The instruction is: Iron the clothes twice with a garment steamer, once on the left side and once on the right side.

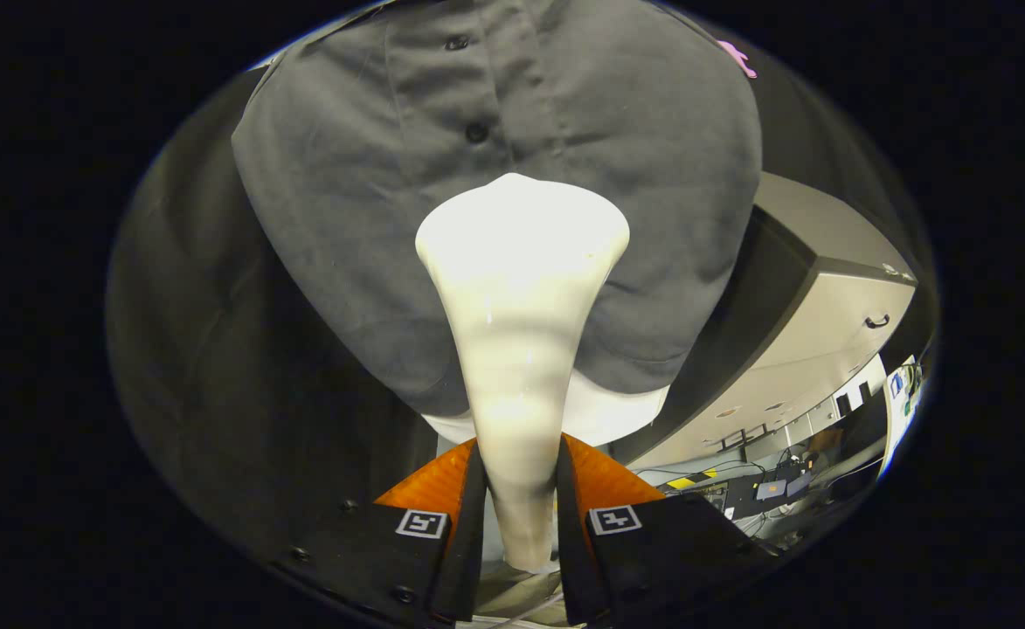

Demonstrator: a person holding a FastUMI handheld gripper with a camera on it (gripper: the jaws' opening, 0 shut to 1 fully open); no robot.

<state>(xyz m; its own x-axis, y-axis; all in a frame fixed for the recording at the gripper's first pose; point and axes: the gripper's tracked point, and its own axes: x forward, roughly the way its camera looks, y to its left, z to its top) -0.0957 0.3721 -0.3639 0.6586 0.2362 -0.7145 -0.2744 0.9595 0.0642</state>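
Note:
A cream-white garment steamer (519, 297) rises from between my fingers, its narrow handle pinched on both sides and its wide head flaring out ahead. My gripper (518, 459) is shut on that handle. Beyond the head hangs a dark grey buttoned shirt (372, 192), with its button placket (475, 131) running down just behind the steamer head. The head sits at the shirt's lower middle, close to the fabric; I cannot tell whether it touches. A white form (626, 411) shows under the shirt's hem.
Black cloth (206, 367) hangs behind and left of the shirt. To the right stands a grey cabinet (835, 297) with a dark handle. Below it lies a floor with cables and small devices (765, 489).

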